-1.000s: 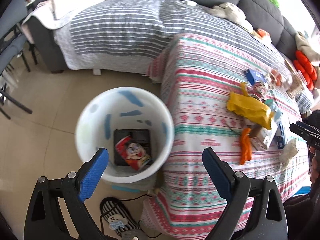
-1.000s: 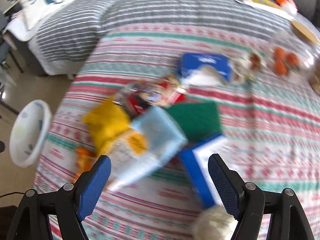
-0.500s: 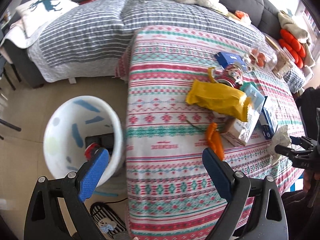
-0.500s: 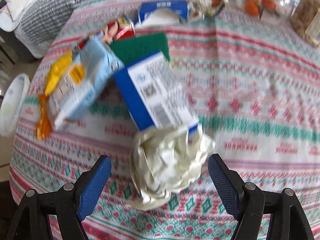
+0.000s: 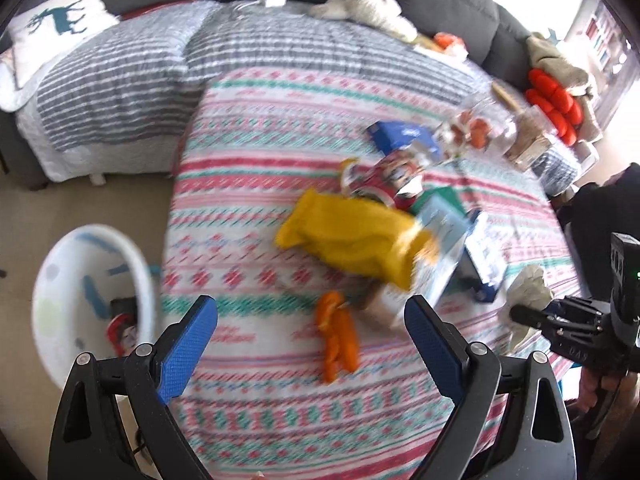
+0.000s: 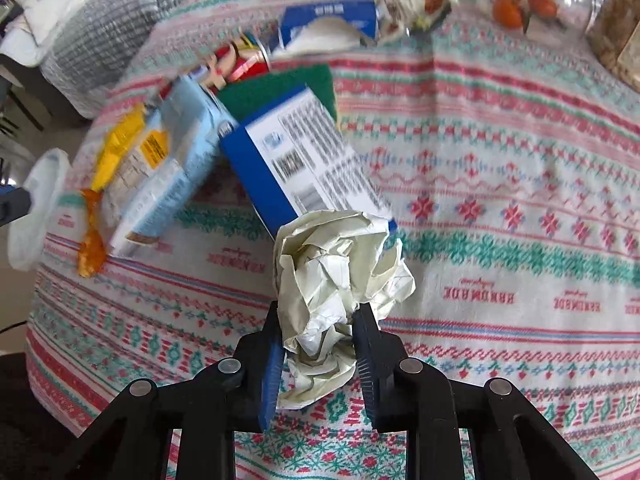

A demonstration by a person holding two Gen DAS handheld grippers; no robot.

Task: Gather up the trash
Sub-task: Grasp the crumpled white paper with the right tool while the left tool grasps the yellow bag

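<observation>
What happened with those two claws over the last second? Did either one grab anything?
The right claw swung down over the crumpled ball of off-white paper and closed on it; half a second ago it was open around it. The left claw swung from above the white plastic bin toward the patterned tablecloth and stayed open, empty. The wrappers and boxes look unmoved.

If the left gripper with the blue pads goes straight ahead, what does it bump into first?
Probably the crinkly orange wrapper: it lies on the patterned tablecloth right between the open left gripper and the big yellow snack bag beyond. Depth is hard to judge in this blurred view, so it might meet the cloth first.
</observation>
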